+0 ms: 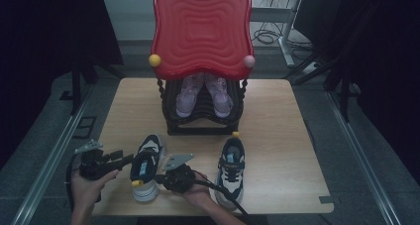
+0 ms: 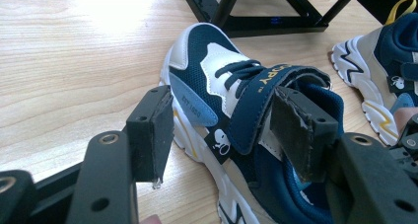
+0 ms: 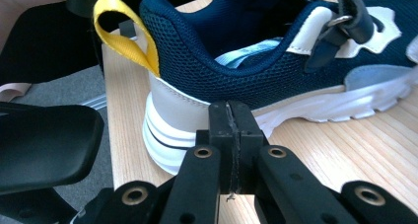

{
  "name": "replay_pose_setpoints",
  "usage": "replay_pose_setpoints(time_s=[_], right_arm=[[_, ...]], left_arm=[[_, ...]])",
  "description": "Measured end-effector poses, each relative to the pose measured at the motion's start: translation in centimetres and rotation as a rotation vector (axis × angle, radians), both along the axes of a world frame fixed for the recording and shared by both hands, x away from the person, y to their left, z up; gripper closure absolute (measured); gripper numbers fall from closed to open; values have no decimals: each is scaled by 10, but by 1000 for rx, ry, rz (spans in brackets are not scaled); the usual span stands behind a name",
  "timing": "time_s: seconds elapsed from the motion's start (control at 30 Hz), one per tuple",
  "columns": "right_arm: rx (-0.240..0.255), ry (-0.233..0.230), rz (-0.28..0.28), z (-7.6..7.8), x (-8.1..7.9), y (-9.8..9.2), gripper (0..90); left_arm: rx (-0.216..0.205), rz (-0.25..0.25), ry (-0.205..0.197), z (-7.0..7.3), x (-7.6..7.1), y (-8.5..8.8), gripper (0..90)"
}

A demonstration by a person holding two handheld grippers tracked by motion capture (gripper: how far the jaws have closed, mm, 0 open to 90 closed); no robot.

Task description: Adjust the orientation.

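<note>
Shoe sits on the table. Left gripper is spread around its strap. Right gripper is pressed together, empty, by the heel.

- Left hand comes in from the bottom left corner in the high view, wrapped around the back of its tool, forearm angled up and a bit to the right.
- Left gripper lies roughly level and points right. In its own view the jaws stand wide apart, both pads plainly in sight.
- Right hand comes in near bottom centre, its cable trailing off to the right behind it.
- Right gripper points left. In its own view the jaws are pressed flat together, nothing between the pads.
- The two tools point at each other, tips near but apart.
</note>
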State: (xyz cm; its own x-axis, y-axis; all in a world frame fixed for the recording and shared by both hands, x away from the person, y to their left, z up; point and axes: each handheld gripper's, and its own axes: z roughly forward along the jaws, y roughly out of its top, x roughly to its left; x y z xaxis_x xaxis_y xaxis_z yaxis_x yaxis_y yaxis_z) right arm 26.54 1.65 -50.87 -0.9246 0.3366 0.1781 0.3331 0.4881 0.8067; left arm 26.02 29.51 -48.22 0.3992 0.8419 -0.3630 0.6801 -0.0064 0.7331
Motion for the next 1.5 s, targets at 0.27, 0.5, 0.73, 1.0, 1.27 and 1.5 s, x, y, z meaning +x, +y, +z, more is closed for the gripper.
replay_pose_setpoints(time_s=[0.27,0.5,0.73,1.0,1.27,1.5], right_arm=[[14,-10,25,-2,-2,13,897],[17,-13,39,-3,-2,21,896],[38,-9,39,-5,-1,29,897],[36,-17,37,-3,-3,27,896],[51,-46,10,15,-7,0,896],[73,-95,-26,41,-5,-40,894]], left_arm=[[-6,20,-2,0,-2,8,421],[-14,39,-5,0,-2,12,423],[-22,52,-9,1,-3,17,425],[-17,52,-9,1,-4,18,420],[-15,50,-21,4,-5,16,420],[-10,53,-28,6,-7,15,420]])
